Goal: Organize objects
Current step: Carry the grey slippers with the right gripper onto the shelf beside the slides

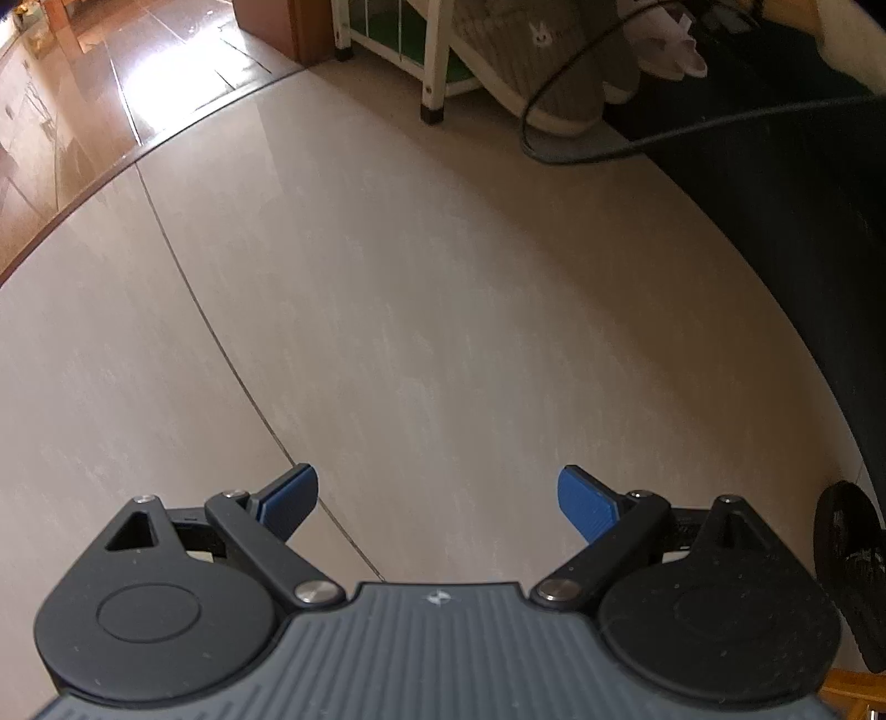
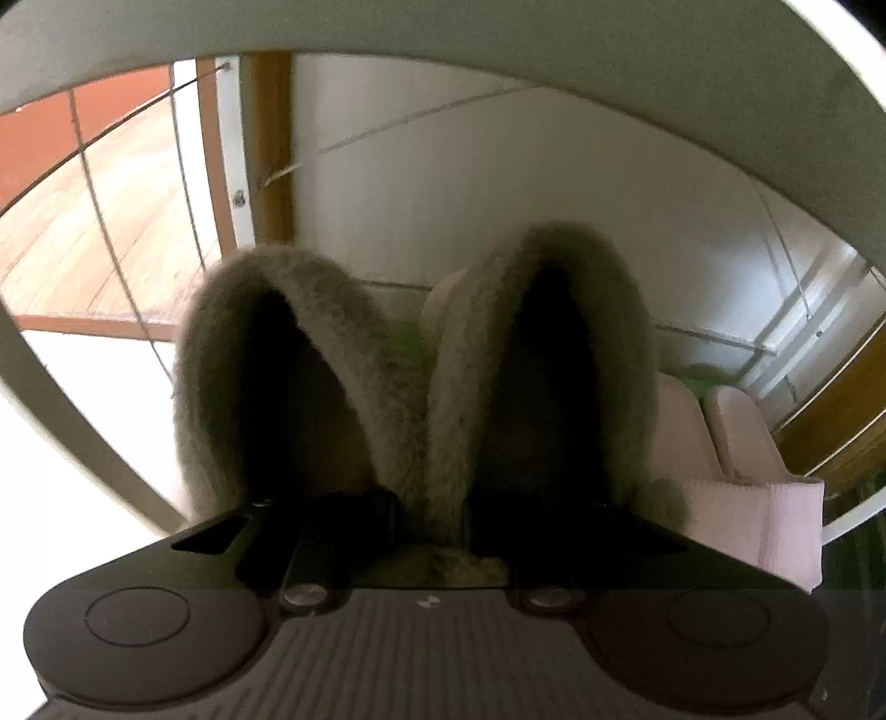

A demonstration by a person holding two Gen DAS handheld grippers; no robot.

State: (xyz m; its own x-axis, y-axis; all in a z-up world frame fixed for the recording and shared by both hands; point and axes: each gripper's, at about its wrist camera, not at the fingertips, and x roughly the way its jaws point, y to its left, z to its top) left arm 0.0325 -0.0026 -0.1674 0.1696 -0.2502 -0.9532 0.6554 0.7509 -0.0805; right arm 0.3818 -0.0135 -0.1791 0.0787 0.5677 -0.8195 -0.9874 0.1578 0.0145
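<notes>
My right gripper (image 2: 429, 509) is shut on a pair of grey fuzzy slippers (image 2: 387, 382), pinching the two inner walls that touch each other. Its fingertips are buried in the fur. The pair sits inside a white wire rack (image 2: 387, 33), under its upper bar. In the left wrist view the same grey slippers (image 1: 548, 61), with a small bunny mark, show far off at the foot of the white rack (image 1: 434, 61). My left gripper (image 1: 437, 498) hangs open above bare beige floor, nothing between its blue pads (image 1: 587, 507).
Pink slippers (image 2: 736, 443) stand in the rack right of the grey pair. A black mat (image 1: 803, 194) runs along the right, and a black cable (image 1: 581, 160) loops across it. A black slipper (image 1: 847, 565) lies at the lower right edge. Wooden flooring (image 1: 83, 111) begins far left.
</notes>
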